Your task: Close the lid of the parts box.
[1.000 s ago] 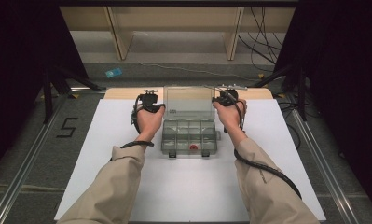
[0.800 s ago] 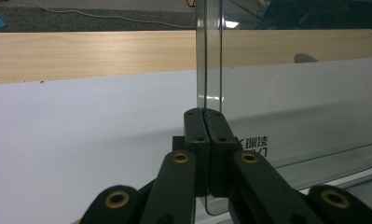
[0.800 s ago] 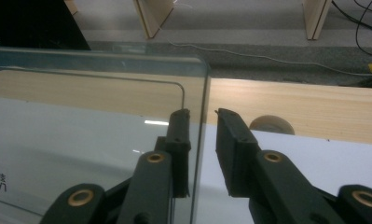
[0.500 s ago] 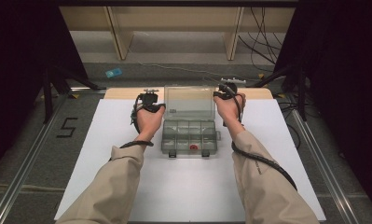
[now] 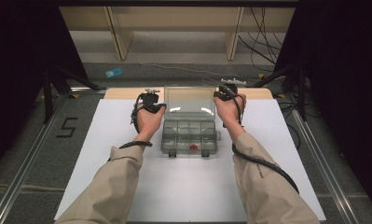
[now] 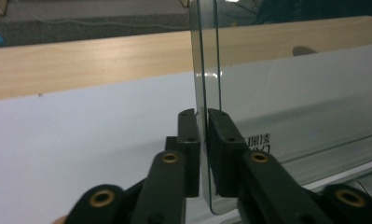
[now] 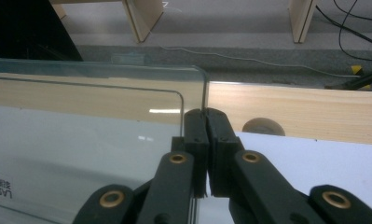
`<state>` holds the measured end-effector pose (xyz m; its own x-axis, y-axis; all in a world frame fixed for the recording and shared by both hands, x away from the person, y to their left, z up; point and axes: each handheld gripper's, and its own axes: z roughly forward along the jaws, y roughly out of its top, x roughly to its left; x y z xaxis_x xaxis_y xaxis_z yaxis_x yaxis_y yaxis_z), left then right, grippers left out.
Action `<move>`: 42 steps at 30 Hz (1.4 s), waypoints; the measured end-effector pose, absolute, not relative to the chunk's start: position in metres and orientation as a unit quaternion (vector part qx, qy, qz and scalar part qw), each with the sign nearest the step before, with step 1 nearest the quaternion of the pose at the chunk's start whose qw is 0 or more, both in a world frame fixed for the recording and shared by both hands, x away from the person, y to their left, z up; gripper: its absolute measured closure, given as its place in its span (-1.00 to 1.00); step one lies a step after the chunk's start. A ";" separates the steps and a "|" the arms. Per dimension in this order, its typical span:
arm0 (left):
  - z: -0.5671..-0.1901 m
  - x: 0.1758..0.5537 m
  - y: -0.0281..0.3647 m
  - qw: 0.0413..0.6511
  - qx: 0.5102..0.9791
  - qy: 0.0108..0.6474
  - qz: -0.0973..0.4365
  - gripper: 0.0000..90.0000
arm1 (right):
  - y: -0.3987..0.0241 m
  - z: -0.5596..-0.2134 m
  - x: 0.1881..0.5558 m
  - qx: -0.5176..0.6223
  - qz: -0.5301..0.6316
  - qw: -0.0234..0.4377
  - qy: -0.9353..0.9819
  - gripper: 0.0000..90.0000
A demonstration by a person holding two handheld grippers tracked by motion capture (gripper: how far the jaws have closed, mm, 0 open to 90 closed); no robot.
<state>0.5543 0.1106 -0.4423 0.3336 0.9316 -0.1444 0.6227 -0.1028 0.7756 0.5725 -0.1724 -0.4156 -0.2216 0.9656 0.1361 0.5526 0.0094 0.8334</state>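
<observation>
A clear plastic organiser box [image 5: 188, 137] lies on the white sheet, and its lid [image 5: 189, 100] stands raised at the back. A small red item [image 5: 193, 148] lies in a front compartment. My left gripper [image 5: 155, 103] is at the lid's left edge. In the left gripper view the lid [image 6: 230, 93] runs edge-on between the jaws of that gripper [image 6: 203, 114]. They have just been opening slightly, and the pads still touch the plastic. My right gripper [image 5: 220, 95] is at the lid's upper right corner. In its own view the right gripper [image 7: 206, 112] is shut on the lid [image 7: 104, 140].
The white sheet [image 5: 183, 186] covers most of the table, and a strip of bare wood [image 5: 258, 93] runs along the far edge. A round mark [image 7: 263, 126] sits on that wood. On the floor beyond lie cables [image 5: 263, 28] and a blue item [image 5: 113, 73].
The right hand has shifted a little toward the table's far edge at the lid's right corner. The left hand and the box have stayed in place.
</observation>
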 end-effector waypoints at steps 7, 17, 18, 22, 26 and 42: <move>-0.426 0.561 0.112 0.434 0.687 0.540 0.220 0.48 | -0.173 -0.413 0.566 0.561 0.420 0.257 0.665 0.97; -0.413 0.569 0.112 0.451 0.677 0.539 0.219 0.70 | -0.175 -0.409 0.556 0.553 0.429 0.254 0.668 0.97; -0.412 0.570 0.112 0.452 0.674 0.541 0.220 0.73 | -0.176 -0.409 0.555 0.551 0.431 0.255 0.668 0.97; -0.409 0.568 0.109 0.451 0.675 0.540 0.225 0.87 | -0.176 -0.408 0.552 0.549 0.434 0.255 0.667 0.97; -0.408 0.564 0.108 0.453 0.669 0.542 0.231 0.94 | -0.177 -0.407 0.551 0.546 0.434 0.253 0.671 0.95; -0.404 0.555 0.109 0.459 0.679 0.522 0.235 0.95 | -0.183 -0.401 0.552 0.526 0.449 0.260 0.674 0.92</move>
